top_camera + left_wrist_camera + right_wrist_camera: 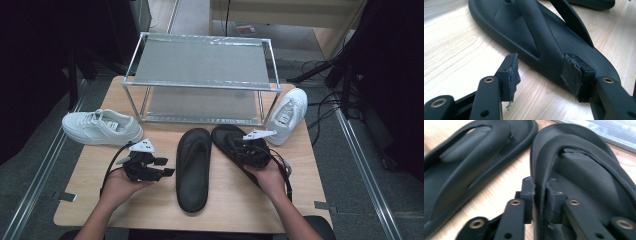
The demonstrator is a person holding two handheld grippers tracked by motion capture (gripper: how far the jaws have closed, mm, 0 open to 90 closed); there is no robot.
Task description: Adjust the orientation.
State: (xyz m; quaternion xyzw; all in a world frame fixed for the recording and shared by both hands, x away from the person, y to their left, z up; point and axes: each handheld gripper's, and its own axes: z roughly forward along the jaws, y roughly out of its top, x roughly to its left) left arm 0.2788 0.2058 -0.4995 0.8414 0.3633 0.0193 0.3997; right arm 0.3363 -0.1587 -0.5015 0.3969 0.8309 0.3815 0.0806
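Evidently the tidying had barely begun: both shelves of the metal rack [200, 65] stood bare. The right gripper [541, 197] pinched the sidewall of the right-hand black sandal [584, 177], which lay on the table [150, 200]. The left gripper [540, 72], jaws well apart and holding nothing, hovered beside the left-hand black sandal [193, 167]. Two white sneakers [102, 126] flanked the rack, untouched.
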